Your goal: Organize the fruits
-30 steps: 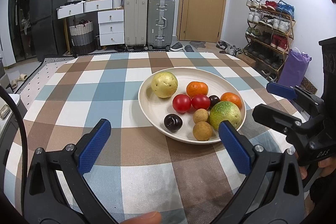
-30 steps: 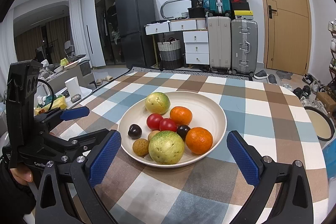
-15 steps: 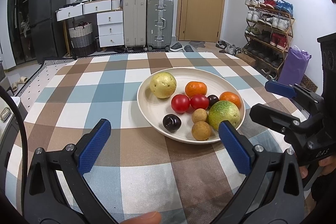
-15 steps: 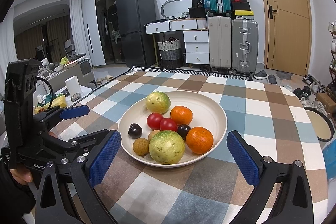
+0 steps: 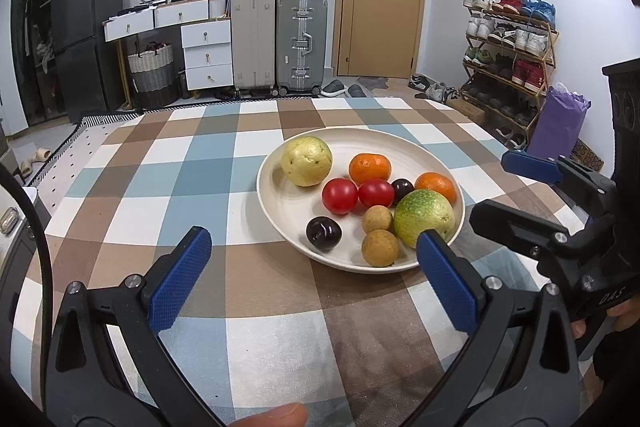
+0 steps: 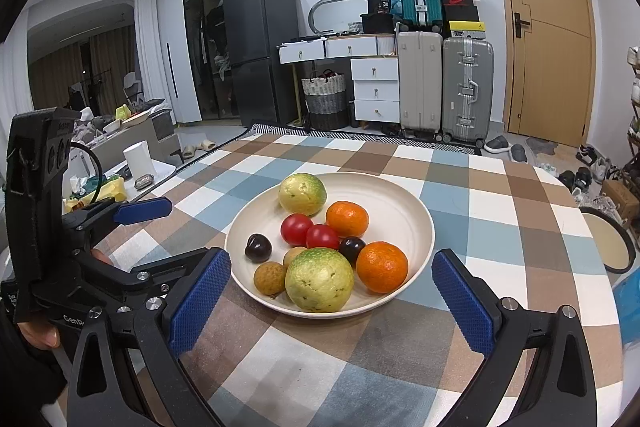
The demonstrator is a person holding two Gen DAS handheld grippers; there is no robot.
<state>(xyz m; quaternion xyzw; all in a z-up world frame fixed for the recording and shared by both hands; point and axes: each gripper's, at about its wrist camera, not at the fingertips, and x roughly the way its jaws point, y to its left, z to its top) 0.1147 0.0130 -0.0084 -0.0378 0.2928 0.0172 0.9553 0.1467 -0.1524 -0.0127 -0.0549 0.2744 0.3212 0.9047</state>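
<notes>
Plate (image 5: pixel 272 163) of fruit sits just ahead of both grippers. Left gripper (image 5: pixel 316 277) and right gripper (image 6: pixel 332 301) gape wide, empty.

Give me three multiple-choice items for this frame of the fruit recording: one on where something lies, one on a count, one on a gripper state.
1. Where do the fruits lie?
A. all in the cream plate
B. scattered on the tablecloth
C. in a basket on the floor

2. How many red tomatoes are in the plate?
A. one
B. two
C. four

3. What state is the right gripper in?
A. shut on an orange
B. shut on nothing
C. open, holding nothing

Answers:
1 A: every fruit, from the near green guava to the far yellow-green guava, sits inside the cream plate on the checked tablecloth.
2 B: two red tomatoes lie side by side at the middle.
3 C: the right gripper has its blue pads wide apart just short of the plate, with nothing between them; the left gripper is likewise open.
</notes>
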